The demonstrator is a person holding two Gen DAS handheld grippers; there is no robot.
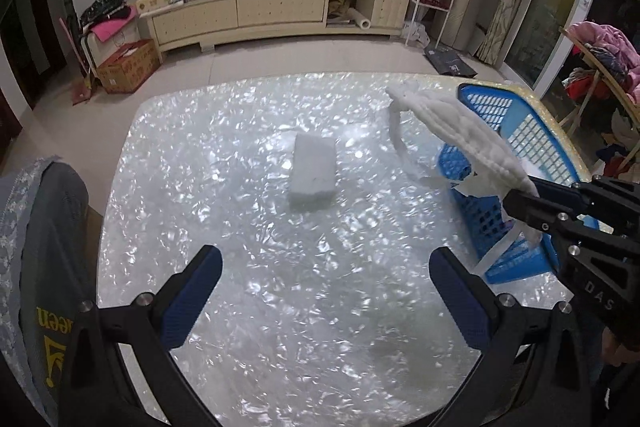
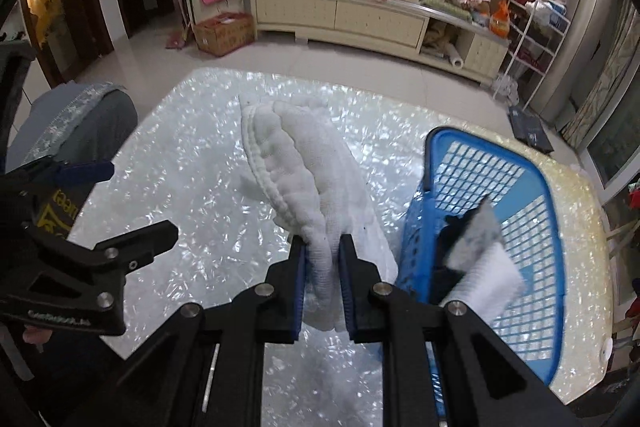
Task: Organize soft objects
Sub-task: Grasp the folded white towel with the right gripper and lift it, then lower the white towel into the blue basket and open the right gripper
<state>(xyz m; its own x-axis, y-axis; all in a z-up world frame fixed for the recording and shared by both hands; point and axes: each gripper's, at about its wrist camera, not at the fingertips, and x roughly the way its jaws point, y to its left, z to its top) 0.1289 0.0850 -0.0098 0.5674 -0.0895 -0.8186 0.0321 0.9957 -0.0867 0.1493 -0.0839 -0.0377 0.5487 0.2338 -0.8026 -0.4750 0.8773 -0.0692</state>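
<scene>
Right hand-held gripper [image 2: 322, 251] is clamped on one end of a white quilted cloth [image 2: 296, 167]; both blue-padded fingers press the fabric between them. From the left wrist view, this cloth [image 1: 452, 127] is held clear of the worktop [image 1: 240, 155], extending up and away from the fingers, with thin white straps hanging below it. Left hand-held gripper [image 1: 326, 279] stands with fingers wide apart, holding nothing, above the near part of the pearl-patterned worktop. One white rectangular sponge block [image 1: 314, 173] lies flat near the worktop's centre, well apart from both grippers. Blue plastic basket [image 2: 500, 227] sits at the right side of the worktop, just beside the held cloth. Inside the basket lie a dark item and a grey-and-white cloth [image 2: 480, 247]; the dark item cannot be identified.
</scene>
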